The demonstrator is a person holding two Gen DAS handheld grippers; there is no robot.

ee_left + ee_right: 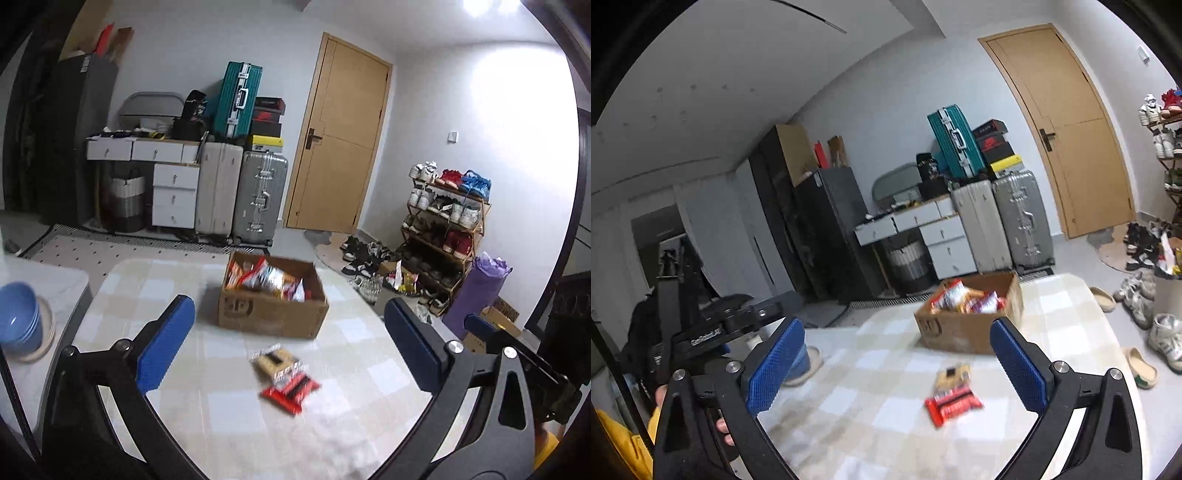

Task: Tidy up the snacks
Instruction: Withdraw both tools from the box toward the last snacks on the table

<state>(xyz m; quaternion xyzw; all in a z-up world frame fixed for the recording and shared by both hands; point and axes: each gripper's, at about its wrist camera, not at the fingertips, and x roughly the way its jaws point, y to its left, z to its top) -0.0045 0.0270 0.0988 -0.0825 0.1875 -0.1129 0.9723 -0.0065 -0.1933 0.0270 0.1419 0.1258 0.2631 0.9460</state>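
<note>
2 snack packets (pixel 284 376) on checkered tablecloth (pixel 177 288).

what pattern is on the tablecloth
Pale beige and white checks on the tablecloth, clearest in the right wrist view.

Wooden door (pixel 340 140), stacked suitcases (pixel 242 166), shoe rack (pixel 445 229), blue bowls (pixel 20 317)

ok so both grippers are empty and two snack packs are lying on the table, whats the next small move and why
Probably bring the right gripper down over the red snack pack and close on it. Its jaws stand open and empty, and the pack lies loose on the checked tablecloth, outside the cardboard box that already holds other snacks.
</note>
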